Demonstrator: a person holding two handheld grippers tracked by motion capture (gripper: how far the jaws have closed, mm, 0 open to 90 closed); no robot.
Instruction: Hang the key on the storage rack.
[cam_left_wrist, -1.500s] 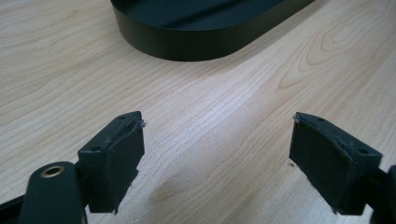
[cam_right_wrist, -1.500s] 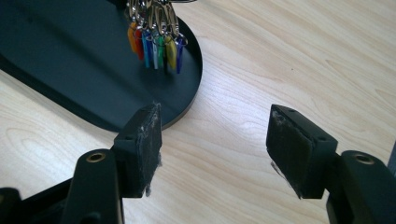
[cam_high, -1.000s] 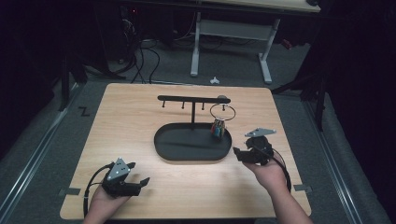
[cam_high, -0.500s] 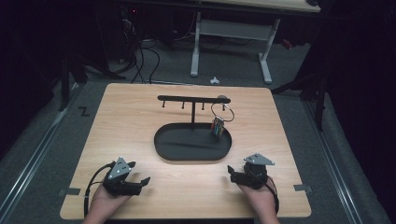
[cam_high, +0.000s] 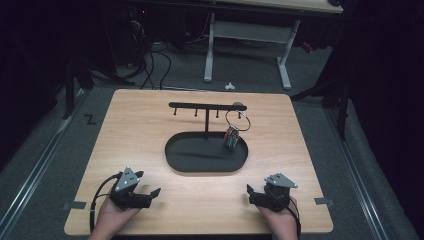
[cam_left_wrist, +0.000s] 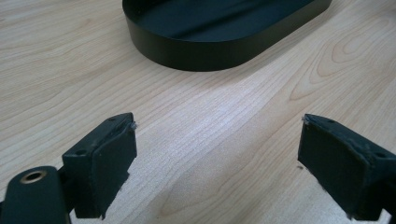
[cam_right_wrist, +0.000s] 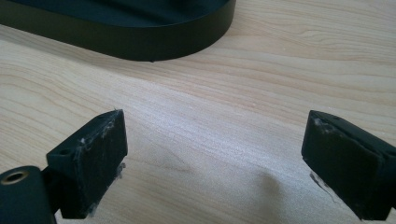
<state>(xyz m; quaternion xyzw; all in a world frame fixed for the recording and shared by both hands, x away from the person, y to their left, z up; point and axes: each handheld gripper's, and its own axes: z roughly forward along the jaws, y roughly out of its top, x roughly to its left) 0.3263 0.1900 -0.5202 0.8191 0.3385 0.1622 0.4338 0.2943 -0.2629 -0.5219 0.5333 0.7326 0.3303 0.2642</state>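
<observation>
A wooden table (cam_high: 150, 130) stands on a grey floor (cam_high: 40, 165). At the table's centre lies a black oval tray (cam_high: 175, 155); a post (cam_high: 206, 122) rises from it and carries a horizontal bar (cam_high: 200, 105) with small pegs beneath. A ring (cam_high: 237, 120) hangs near the bar's right end, with a small multicoloured item (cam_high: 231, 139) hanging below it over the tray's right part. The left gripper (cam_high: 150, 196) rests on the table near the front left edge, held by a hand (cam_high: 112, 220), jaws apart and pointing right. The right gripper (cam_high: 250, 192) rests near the front right edge, held by a hand (cam_high: 280, 225), jaws apart and pointing left. Both grippers are well apart from the tray. A second table's legs (cam_high: 210, 50) stand beyond.
</observation>
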